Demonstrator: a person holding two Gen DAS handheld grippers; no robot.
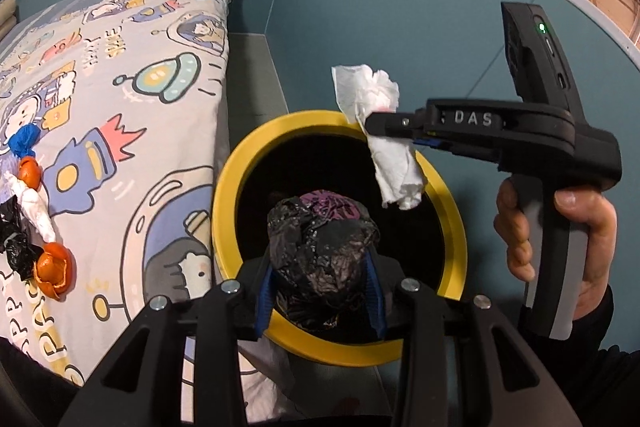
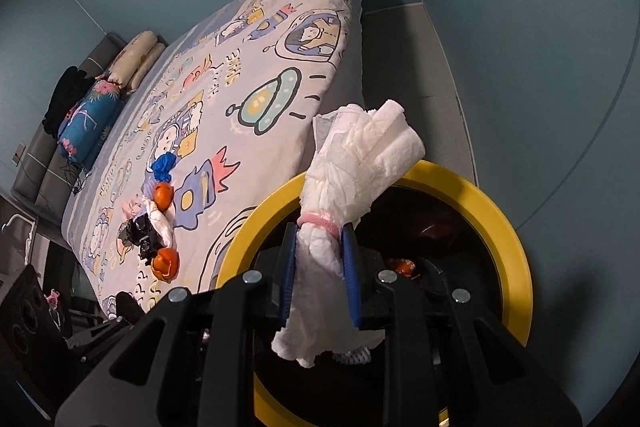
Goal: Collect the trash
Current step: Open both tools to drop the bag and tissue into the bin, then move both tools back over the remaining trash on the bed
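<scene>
Left tool [image 1: 320, 291] pinches a crumpled black plastic wad [image 1: 322, 247] directly over the mouth of the yellow-rimmed bin [image 1: 228, 195]. Right tool [image 2: 320, 275] pinches a white tissue bundle [image 2: 352, 163], also above the bin opening. Bin stands just beside the bed [image 1: 132, 131]. On the bedsheet: orange peels [image 1: 54, 269], blue scrap [image 1: 24, 141], more tissue and black plastic.

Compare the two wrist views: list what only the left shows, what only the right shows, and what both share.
Left only: the crumpled black bag in the left gripper, and the person's hand on the right gripper's handle.
Right only: rolled bedding at the bed's far end, and the pink band around the tissue.
Both: the yellow-rimmed bin, the white tissue in the right gripper, and orange peels on the bed.
</scene>
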